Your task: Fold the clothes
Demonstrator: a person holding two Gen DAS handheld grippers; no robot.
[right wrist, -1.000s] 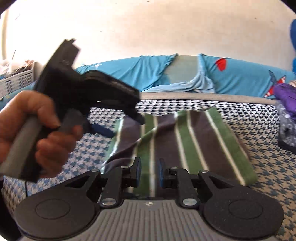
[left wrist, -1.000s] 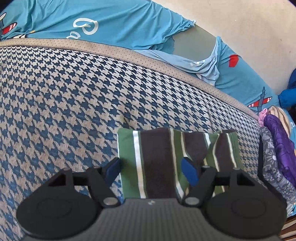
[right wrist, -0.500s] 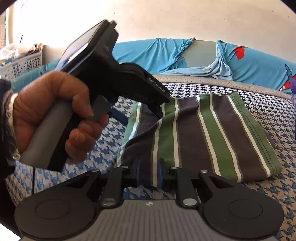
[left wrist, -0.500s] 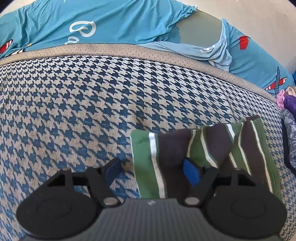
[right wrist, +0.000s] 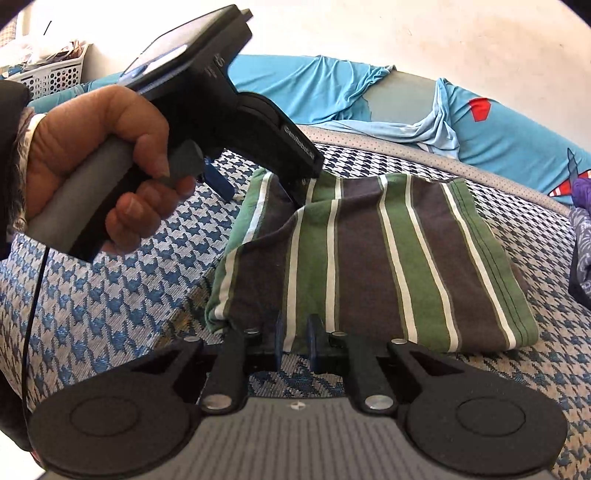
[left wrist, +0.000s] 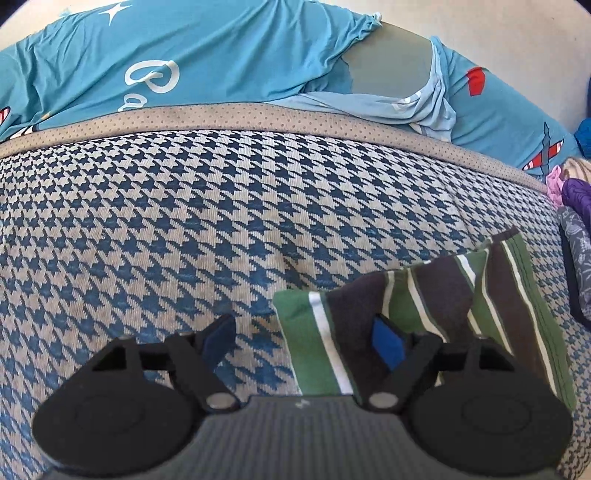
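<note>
Houndstooth bedspread [left wrist: 221, 229] carries striped garment [right wrist: 369, 266]; left tool [left wrist: 304, 338] wide, right tool [right wrist: 298, 339] narrow, grip unclear.

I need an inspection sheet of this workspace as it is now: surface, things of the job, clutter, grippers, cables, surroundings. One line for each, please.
Surface: houndstooth bed cover, blue and beige, with a dotted grey border.
Job's things: striped garment, green, brown and white, folded, lying on the cover.
Clutter: purple and grey patterned clothes piled at the right edge.
Grippers: left gripper open, one finger over the garment's corner; right gripper nearly shut at the garment's near edge, grip unclear.
Cables: thin black cable hanging below the hand.
Surroundings: blue printed sheet, white wall, white basket.
</note>
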